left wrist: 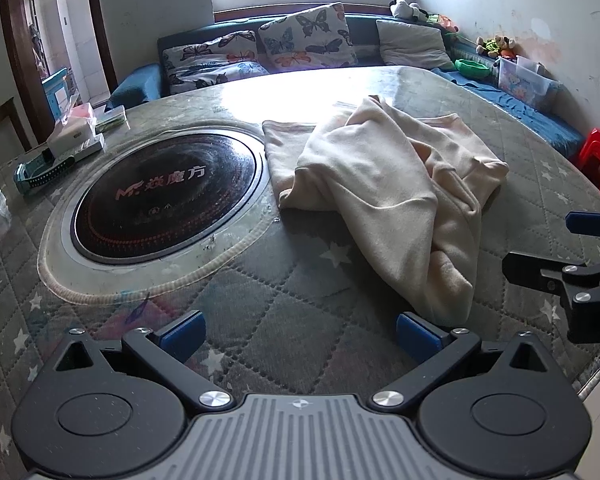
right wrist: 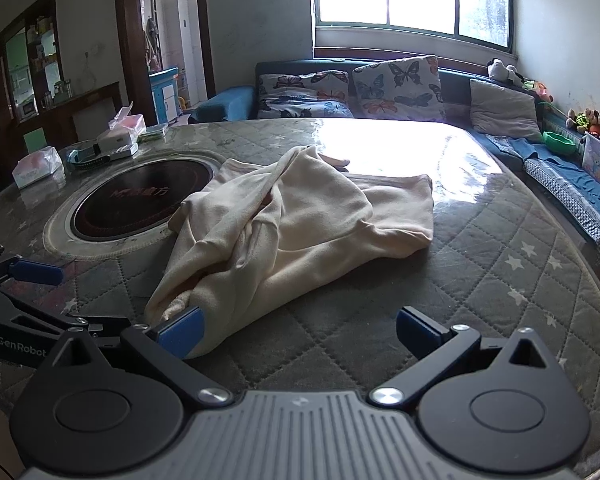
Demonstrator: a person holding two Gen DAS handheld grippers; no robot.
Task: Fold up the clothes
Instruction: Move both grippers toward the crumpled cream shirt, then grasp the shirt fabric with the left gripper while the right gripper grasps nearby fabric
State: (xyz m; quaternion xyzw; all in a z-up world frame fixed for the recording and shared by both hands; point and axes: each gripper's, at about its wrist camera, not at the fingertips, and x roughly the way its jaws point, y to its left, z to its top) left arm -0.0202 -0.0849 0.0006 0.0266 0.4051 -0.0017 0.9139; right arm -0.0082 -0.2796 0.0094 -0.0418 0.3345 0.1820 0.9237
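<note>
The left hand-held gripper (left wrist: 298, 334) hovered with its blue pads spread wide and empty above the quilted, star-printed counter (left wrist: 300, 344). The right hand-held gripper (right wrist: 298, 330) was likewise wide open, its left pad (right wrist: 182, 330) just touching the near corner of the cream garment (right wrist: 296, 220). The garment lay crumpled on the counter, just right of the round black induction cooktop (left wrist: 166, 196) set into the surface. Beyond stood a sofa with butterfly cushions (left wrist: 308, 36).
</note>
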